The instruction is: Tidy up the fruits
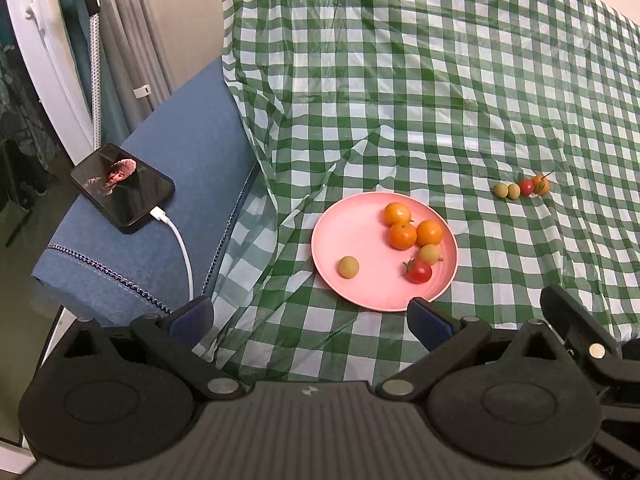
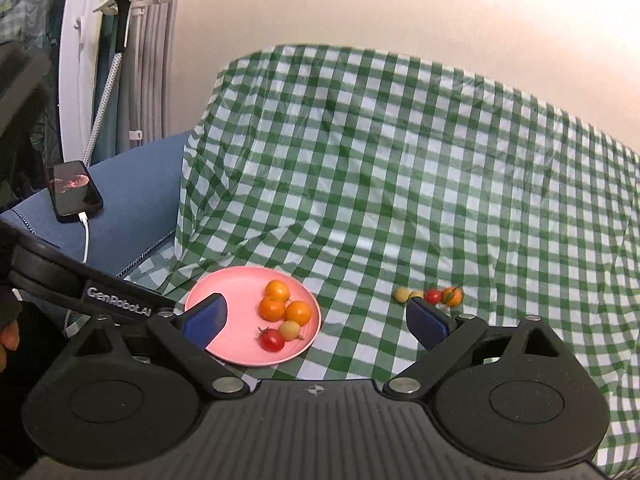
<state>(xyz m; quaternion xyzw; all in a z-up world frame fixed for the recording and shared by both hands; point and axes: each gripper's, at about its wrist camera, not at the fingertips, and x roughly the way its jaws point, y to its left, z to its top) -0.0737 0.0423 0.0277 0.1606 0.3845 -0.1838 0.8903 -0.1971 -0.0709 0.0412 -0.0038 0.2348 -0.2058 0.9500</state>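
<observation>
Both the left gripper (image 1: pixel 310 320) and the right gripper (image 2: pixel 316 320) are held wide open with nothing between the jaws. A pink plate (image 1: pixel 352 236), at twelve o'clock of the left jaws, carries six fruits. Four loose fruits (image 1: pixel 522 188) lie in a row on the checked cloth (image 1: pixel 400 80) at two o'clock. One loose fruit is judged next for transfer; a centred, gentle closing is called for.

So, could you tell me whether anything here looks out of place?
Yes: four small fruits lie in a row on the cloth, right of the pink plate that holds the other six. The cloth is also rumpled.
</observation>
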